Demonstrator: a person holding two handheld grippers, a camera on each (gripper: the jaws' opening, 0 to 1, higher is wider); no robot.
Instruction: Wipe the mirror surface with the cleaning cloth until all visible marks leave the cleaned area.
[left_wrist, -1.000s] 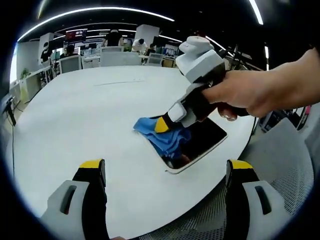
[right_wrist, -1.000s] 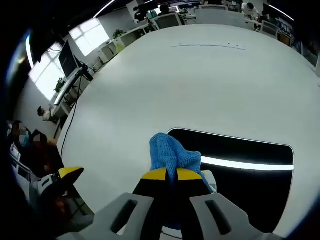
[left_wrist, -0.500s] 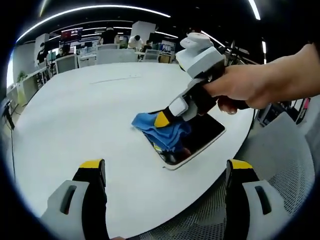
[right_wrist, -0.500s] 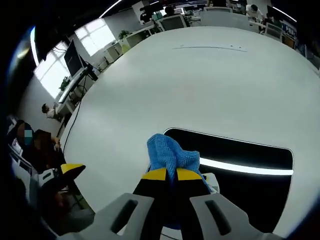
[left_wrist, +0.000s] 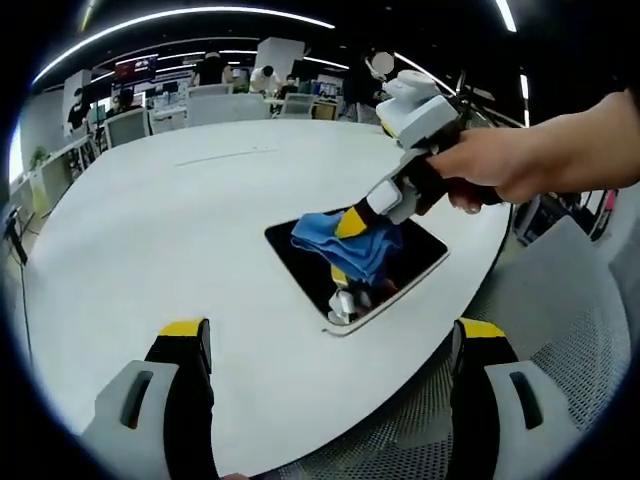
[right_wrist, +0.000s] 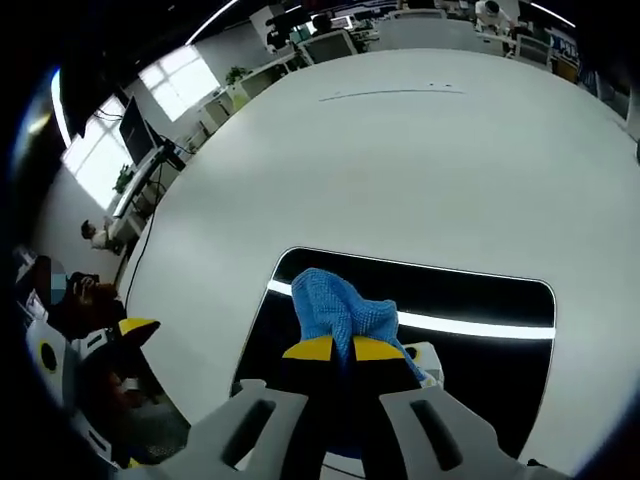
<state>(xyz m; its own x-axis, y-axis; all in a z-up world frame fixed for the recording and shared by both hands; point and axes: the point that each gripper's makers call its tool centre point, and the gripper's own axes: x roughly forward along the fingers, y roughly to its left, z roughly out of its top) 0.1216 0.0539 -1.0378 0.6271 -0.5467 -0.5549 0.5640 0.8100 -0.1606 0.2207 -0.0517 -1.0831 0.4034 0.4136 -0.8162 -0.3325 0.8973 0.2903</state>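
In the left gripper view, the left tongs (left_wrist: 325, 345) are held wide open over the near edge of the white surface (left_wrist: 150, 220), with nothing between the two jaws. They are well apart from the work. Further to the right, the mirror (left_wrist: 300, 250) is seen lying flat on the surface, near its rounded edge. The blue cloth (left_wrist: 345, 240) is pressed on the mirror, about at its middle, and a dark strip of glass is left bare on the left side of the cloth. The cloth is gripped by the right tongs (left_wrist: 352, 222), which are held by a hand (left_wrist: 490, 170) that comes in from the right.

In the right gripper view, the yellow tips of the right tongs (right_wrist: 334, 348) are closed tightly on the cloth (right_wrist: 335, 305), which is bunched up just in front of them. The mirror (right_wrist: 480, 345) is spread to both sides of the cloth, and a bright line of ceiling light is reflected in it. No marks can be made out on the dark glass at this size.

The wiping step is judged to be in hand. For the next move, the cloth is probably to be kept flat against the glass and drawn across the parts that are not yet covered, without pushing the mirror towards the surface edge.
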